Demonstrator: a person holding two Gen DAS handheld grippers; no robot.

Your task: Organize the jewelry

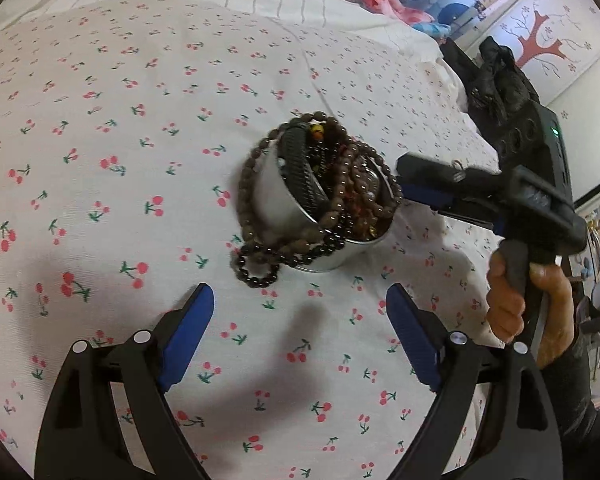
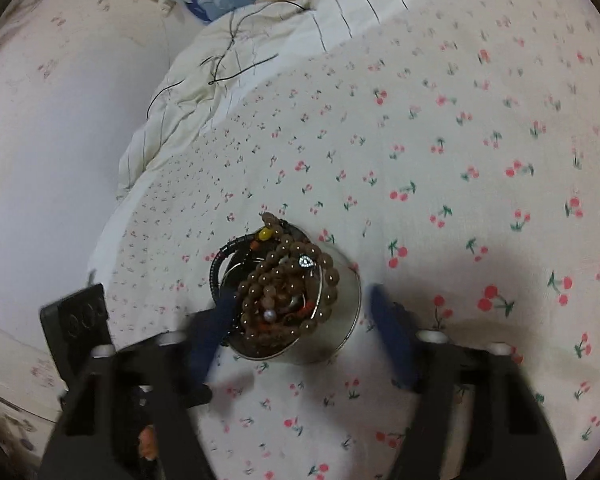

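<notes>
Already the metal tin (image 1: 352, 254) on the cherry-print bedspread (image 1: 140, 120) brims with bead bracelets (image 1: 352, 192), some draped over its rim. The left gripper (image 1: 300, 312) hovers spread and empty, just short of it. The right gripper (image 2: 300, 312), half-spread, straddles the tin, one finger (image 2: 224, 312) at the beads, apparently gripping nothing; next likely comes tucking the hanging strands inside.

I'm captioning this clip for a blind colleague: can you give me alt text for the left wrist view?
A metal tin heaped with brown bead bracelets sits on a cherry-print bedsheet, some strands hanging over its rim. The right gripper reaches the tin from the right, while the left gripper hovers open in front.
</notes>
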